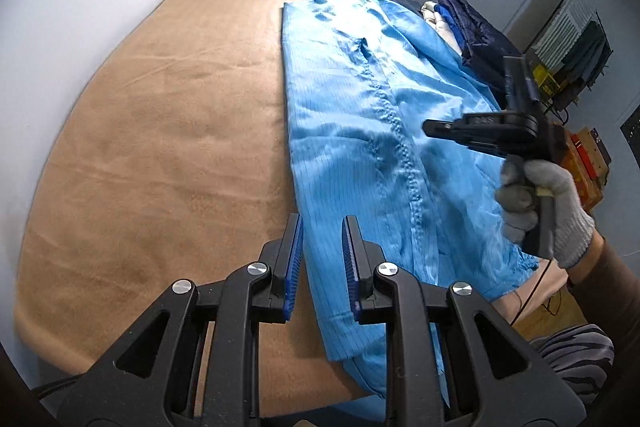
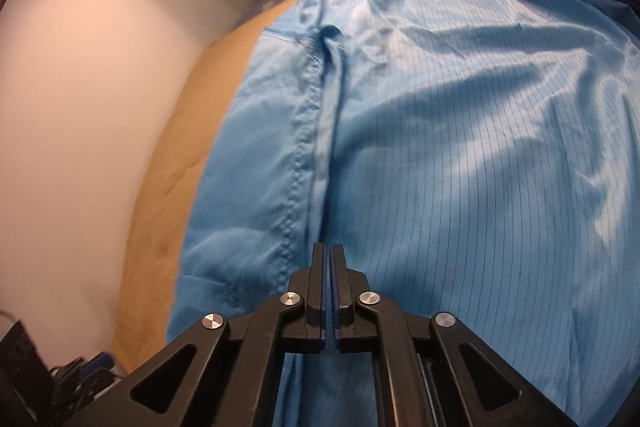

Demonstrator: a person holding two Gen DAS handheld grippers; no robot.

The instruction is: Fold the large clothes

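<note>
**Both grippers over the blue garment**

Left gripper (image 1: 322,259) hangs with its jaws parted and nothing between the pads; the garment (image 1: 360,115) lies just ahead and below, its left edge running under the gap. Blanket (image 1: 160,131) spreads to the gripper's left. Right gripper (image 2: 329,279) has its jaws clenched together on nothing, poised above the garment, with the zipper (image 2: 296,163) just left of its tips. A gloved hand (image 1: 548,203) holds that gripper on the left gripper's far right.
</note>
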